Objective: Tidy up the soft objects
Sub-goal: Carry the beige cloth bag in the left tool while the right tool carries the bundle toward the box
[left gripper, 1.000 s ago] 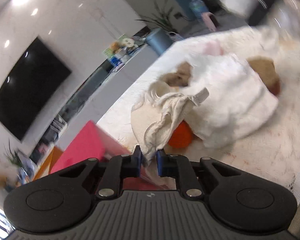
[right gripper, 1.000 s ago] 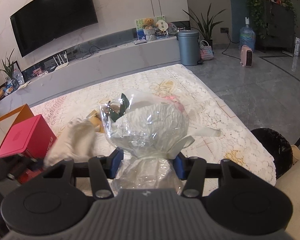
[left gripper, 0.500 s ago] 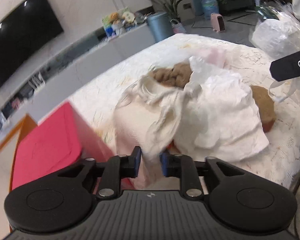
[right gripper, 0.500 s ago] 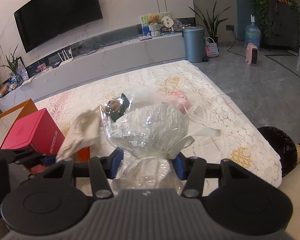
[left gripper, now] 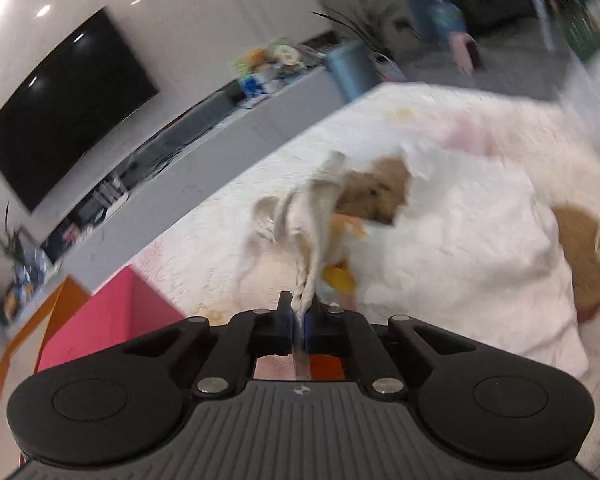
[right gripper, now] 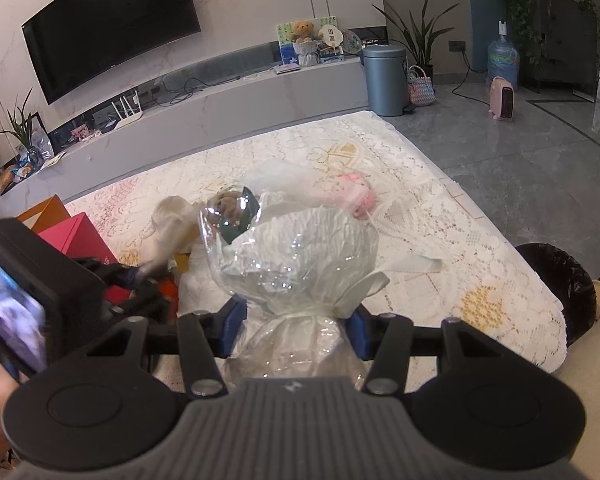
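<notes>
My left gripper point(left gripper: 298, 318) is shut on a cream cloth point(left gripper: 300, 232), pulled taut above the lace-covered table point(left gripper: 204, 248). Beyond it lie a brown plush toy point(left gripper: 374, 194) and a large white cloth point(left gripper: 460, 264) with an orange object point(left gripper: 340, 278) at its edge. My right gripper point(right gripper: 296, 326) is shut on a cellophane-wrapped white bouquet with a small bear point(right gripper: 296, 256), held above the table point(right gripper: 440, 240). The left gripper point(right gripper: 140, 280) and the cream cloth point(right gripper: 172, 220) show at the left of the right wrist view. A pink plush point(right gripper: 358, 192) lies further back.
A red box point(left gripper: 108, 320) inside an orange box point(left gripper: 32, 332) stands at the table's left. A black bin point(right gripper: 556, 280) sits on the floor at the right. A TV wall and grey bench point(right gripper: 220, 108) lie behind the table.
My left gripper has pulled the cream cloth thinner and tauter and swung its view, with blur. The right gripper keeps the bouquet almost still.
</notes>
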Motion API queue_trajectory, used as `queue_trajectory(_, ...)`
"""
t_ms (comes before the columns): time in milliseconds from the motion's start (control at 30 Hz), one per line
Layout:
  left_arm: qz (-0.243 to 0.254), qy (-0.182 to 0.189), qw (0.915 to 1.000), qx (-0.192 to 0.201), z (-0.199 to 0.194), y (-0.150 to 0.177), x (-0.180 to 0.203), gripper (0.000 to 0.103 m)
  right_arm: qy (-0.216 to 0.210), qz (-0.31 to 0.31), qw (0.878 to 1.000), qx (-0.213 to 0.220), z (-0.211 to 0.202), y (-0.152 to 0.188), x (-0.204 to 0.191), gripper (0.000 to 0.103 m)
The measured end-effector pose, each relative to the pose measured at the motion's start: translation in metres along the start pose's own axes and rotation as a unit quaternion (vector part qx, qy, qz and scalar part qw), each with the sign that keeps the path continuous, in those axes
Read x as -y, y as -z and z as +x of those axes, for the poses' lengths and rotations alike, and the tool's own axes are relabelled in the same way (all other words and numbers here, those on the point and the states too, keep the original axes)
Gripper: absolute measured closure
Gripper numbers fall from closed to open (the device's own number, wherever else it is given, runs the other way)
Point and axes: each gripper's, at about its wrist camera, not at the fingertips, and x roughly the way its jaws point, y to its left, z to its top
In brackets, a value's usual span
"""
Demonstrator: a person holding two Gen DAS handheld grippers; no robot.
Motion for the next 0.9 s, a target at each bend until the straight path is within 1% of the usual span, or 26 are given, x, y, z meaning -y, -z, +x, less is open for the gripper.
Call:
queue_trajectory(100, -0.078, 0.036, 0.9963, 0.004, -0.015, -0.001, -0.031, 0.098, -0.002, 0.002, 1.000, 0.000, 0.000, 0.000, 0.001, 0.050)
queue_trajectory(167, -0.114, 0.057, 0.9917, 0.014, -0.026, -0.001, -0.051, 0.098, -0.002, 0.004, 1.000, 0.001, 0.000, 0.000, 0.001, 0.050)
queue_trajectory(200, -0.121, 0.065, 0.9904, 0.019, -0.030, -0.001, -0.058, 0.098, -0.004, 0.003, 1.000, 0.001, 0.000, 0.000, 0.001, 0.050)
queue_trajectory(267, -0.106, 0.085, 0.9904, 0.026, -0.037, -0.003, -0.068, 0.098, -0.009, 0.003, 1.000, 0.002, -0.001, 0.000, 0.000, 0.050)
queue_trajectory(333, -0.106, 0.082, 0.9906, 0.029, -0.041, -0.006, -0.076, 0.098, -0.013, 0.000, 1.000, 0.003, -0.001, 0.000, -0.002, 0.050)
queue_trajectory(500, -0.123, 0.092, 0.9875, 0.037, -0.046, -0.011, -0.086, 0.098, -0.022, -0.012, 1.000, 0.007, -0.004, -0.001, -0.008, 0.050)
queue_trajectory(567, -0.135, 0.106, 0.9846, 0.034, -0.047, -0.011, -0.089, 0.098, -0.027, -0.013, 1.000, 0.009, -0.005, -0.001, -0.010, 0.050)
queue_trajectory(633, -0.155, 0.123, 0.9797, 0.031, -0.048, -0.011, -0.094, 0.098, -0.033, -0.014, 0.999, 0.010, -0.006, -0.001, -0.011, 0.050)
queue_trajectory(767, -0.184, 0.150, 0.9699, 0.052, -0.053, -0.011, -0.104, 0.098, -0.037, -0.023, 0.999, 0.011, -0.008, -0.002, -0.016, 0.050)
queue_trajectory(900, -0.181, 0.147, 0.9706, 0.062, -0.060, -0.016, -0.108, 0.098, -0.038, -0.021, 0.999, 0.021, -0.015, -0.004, -0.017, 0.050)
